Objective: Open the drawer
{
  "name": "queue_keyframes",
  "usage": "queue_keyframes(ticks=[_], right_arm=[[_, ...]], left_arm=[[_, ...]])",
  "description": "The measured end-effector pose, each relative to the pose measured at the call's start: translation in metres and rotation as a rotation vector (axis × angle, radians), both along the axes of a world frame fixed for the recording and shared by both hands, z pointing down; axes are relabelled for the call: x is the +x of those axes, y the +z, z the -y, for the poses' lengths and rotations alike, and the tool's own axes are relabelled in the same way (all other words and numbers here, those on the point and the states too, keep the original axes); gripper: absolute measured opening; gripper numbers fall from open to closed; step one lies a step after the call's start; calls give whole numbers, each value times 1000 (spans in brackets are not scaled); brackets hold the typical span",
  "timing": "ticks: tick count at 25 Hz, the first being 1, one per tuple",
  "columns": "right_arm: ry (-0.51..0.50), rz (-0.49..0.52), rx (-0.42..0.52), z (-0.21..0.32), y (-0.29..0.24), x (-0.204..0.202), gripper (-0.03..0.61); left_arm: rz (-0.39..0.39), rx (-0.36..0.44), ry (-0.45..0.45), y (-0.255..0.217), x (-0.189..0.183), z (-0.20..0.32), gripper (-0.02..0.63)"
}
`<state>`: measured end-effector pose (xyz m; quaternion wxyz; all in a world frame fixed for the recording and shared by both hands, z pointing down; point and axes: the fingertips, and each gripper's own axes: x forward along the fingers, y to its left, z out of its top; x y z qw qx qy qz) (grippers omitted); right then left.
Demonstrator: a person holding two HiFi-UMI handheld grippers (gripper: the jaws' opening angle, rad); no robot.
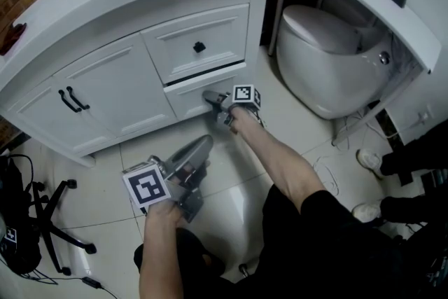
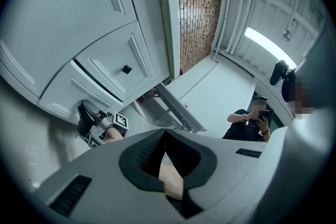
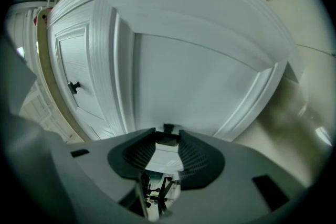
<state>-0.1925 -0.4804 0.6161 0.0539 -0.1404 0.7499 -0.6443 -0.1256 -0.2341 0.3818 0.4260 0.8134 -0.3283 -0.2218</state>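
Lower drawer (image 1: 187, 96) sits at 6 o'clock from the upper drawer (image 1: 203, 38). Right gripper (image 1: 211, 99) is clamped by its tips on the dark knob (image 3: 168, 128). Left gripper (image 1: 206, 142), at 7 o'clock, is closed and empty. Likely risk: the shallow tip hold slips off if the pull goes askew.

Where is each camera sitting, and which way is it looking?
Head view: on the person's head, looking down at the white cabinet and toilet; both forearms and both tools show.
Left gripper view: on the left tool, facing the drawers; its shut jaws show, and the right tool beyond.
Right gripper view: on the right tool, against the lower drawer; its jaws closed on the knob.
Shared: head and left gripper views both show the right tool at the lower drawer.
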Motion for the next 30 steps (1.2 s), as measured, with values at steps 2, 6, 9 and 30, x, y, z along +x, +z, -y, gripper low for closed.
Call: queue_keyframes(ticks=[2,6,9,30], right_arm=[[-3,-10,-3,-4,1,3,158],[-20,-20,9,-14,1,6,158],[-29,-31,17,-21,2,11,158],[-72,-101,23,-63,5,33,158]], left_arm=[[-10,-4,4,0,3,-1,-11],[-7,-1,3,-2,4,-4,-11],[38,17,-2,-6,5,-4,-11],[44,35,-6,-18,18,-29,-11]])
